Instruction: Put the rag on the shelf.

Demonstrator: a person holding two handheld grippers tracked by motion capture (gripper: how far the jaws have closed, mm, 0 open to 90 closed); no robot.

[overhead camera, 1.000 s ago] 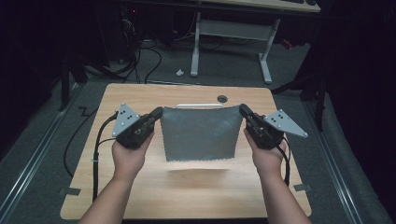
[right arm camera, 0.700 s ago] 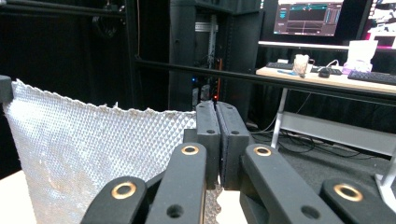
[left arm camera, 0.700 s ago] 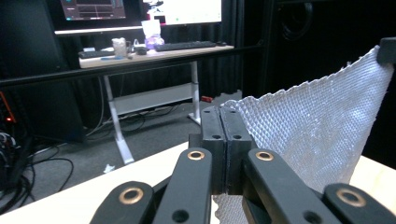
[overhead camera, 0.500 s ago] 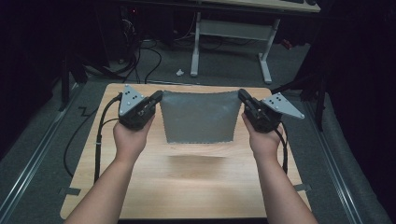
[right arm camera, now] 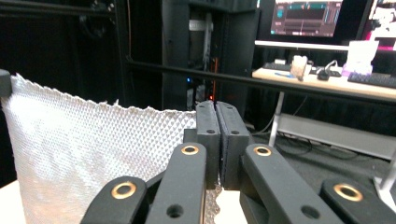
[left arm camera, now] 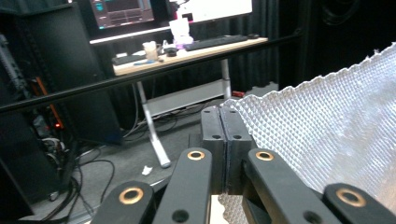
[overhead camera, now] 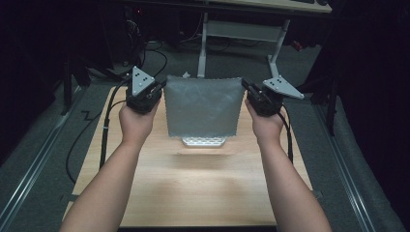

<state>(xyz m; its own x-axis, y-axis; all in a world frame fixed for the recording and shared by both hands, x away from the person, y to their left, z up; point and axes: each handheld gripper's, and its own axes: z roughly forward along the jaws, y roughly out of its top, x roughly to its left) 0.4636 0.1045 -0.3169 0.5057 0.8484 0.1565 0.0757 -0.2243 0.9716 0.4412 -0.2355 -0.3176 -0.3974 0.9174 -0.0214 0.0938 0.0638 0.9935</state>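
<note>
High view shows left tongs [overhead camera: 162,87] and right tongs [overhead camera: 245,87] gripping the cloth's [overhead camera: 203,108] top corners above the table [overhead camera: 203,188].

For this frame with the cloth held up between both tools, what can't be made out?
- High view: the table strip behind the grey cloth is hidden by the cloth itself; its bottom edge appears to rest there.
- Left gripper view: the cloth corner inside the left tool is covered by the shut jaws; the frame's right edge cuts off the cloth.
- Right gripper view: likewise inside the right tool.
- Monitor text: too small.
</note>
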